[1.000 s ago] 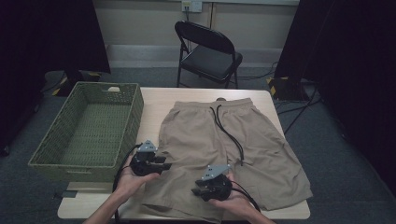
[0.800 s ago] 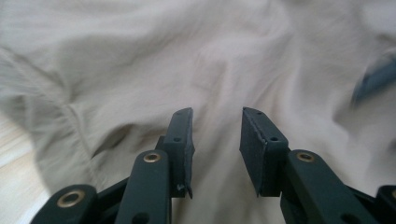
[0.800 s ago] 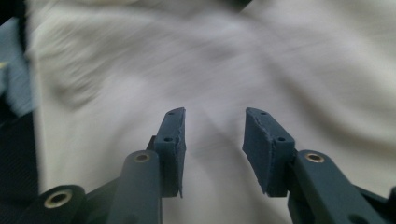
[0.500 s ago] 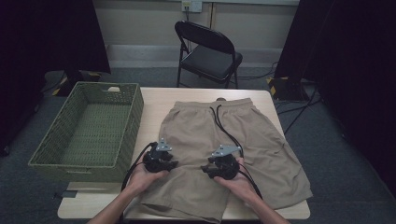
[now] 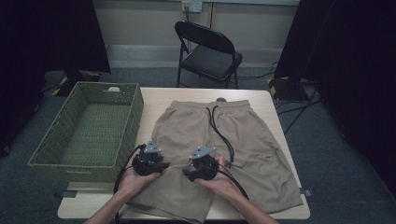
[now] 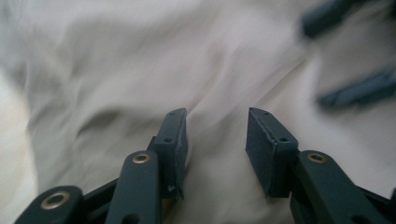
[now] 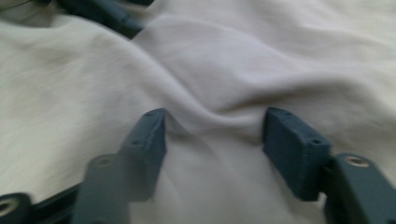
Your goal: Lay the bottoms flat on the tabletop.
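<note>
Working the left leg of the tan shorts (image 5: 224, 149), which lie flat on the worktop (image 5: 261, 100), waistband at the far edge, hems toward the person.

Left to right:
- Green woven basket (image 5: 86, 128) at the worktop's left end, just beside the shorts. Nothing in it; bare weave on the bottom.
- Left gripper (image 5: 150, 164) sits at the outer edge of the left leg, near the basket wall. Jaws partly open, and they have just opened a little further; fabric lies under and between them in the left gripper view, with the pads (image 6: 173, 140) not pressing it. No grip.
- Right gripper (image 5: 201, 169) is on the inner side of the same leg, close to the drawstring (image 5: 219, 130). Jaws have just been opening and stand fairly wide; a raised fold of cloth (image 7: 215, 116) runs across the gap, pads clear of it. Nothing held.
- Black folding chair (image 5: 210, 51) behind the worktop, not involved.

Judgement: this looks like set-up for a pinch on the leg, probably for a fold. To do it well, both jaws should straddle a ridge of cloth, take both layers, close at matching heights along the leg, then lift evenly so the leg doesn't skew. Keep the right jaws off the drawstring. Left gripper view is blurred, so the seam position can't be told.
</note>
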